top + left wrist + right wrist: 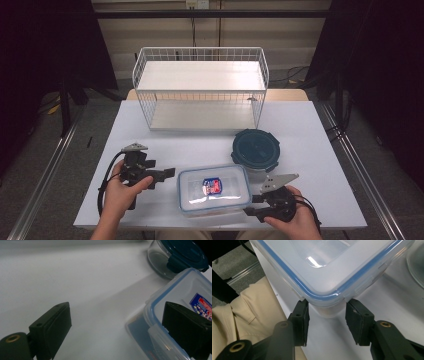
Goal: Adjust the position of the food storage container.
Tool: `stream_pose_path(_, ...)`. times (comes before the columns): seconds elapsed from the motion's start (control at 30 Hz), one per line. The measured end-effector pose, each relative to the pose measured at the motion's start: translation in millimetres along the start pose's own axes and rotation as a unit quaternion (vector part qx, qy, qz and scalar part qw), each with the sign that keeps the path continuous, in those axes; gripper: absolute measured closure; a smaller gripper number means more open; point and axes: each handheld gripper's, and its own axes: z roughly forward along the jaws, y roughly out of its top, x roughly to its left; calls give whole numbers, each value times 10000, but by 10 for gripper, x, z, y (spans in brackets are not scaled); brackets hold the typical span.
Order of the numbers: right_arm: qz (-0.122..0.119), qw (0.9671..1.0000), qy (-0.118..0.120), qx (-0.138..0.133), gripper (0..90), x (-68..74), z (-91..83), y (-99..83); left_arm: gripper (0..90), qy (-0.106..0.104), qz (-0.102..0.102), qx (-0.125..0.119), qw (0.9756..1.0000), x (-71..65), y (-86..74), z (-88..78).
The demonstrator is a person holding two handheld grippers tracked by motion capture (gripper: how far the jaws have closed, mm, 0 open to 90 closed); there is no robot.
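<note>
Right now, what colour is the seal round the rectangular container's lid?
Blue, on the clear rectangular container; the right gripper view shows it best.

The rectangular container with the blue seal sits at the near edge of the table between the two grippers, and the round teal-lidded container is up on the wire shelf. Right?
Not quite. The round teal-lidded container stands on the table, in front of the wire shelf, as the high view shows. The rectangular container does sit at the near edge between the left gripper and right gripper.

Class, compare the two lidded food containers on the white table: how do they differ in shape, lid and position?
The rectangular clear plastic container has a see-through, blue-trimmed lid with a sticker; the round glass container has an opaque dark teal lid. The rectangular one looks larger and sits nearer the table's front edge; the round one sits farther back, to the right. Both are closed with clip-on lids.
</note>
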Motion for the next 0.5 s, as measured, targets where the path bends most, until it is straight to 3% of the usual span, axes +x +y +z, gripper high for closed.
stream_pose_path(0.17, 26, 10000, -76, -10, 546, 22, 67, 66, 85, -17, -118, -67, 9999, -14, 10, -40)
stream_pose_path(0.5, 56, 9999, -141, -76, 547, 7, 199, 185, 85, -8, -137, -35, 9999, -13, 8, -76)
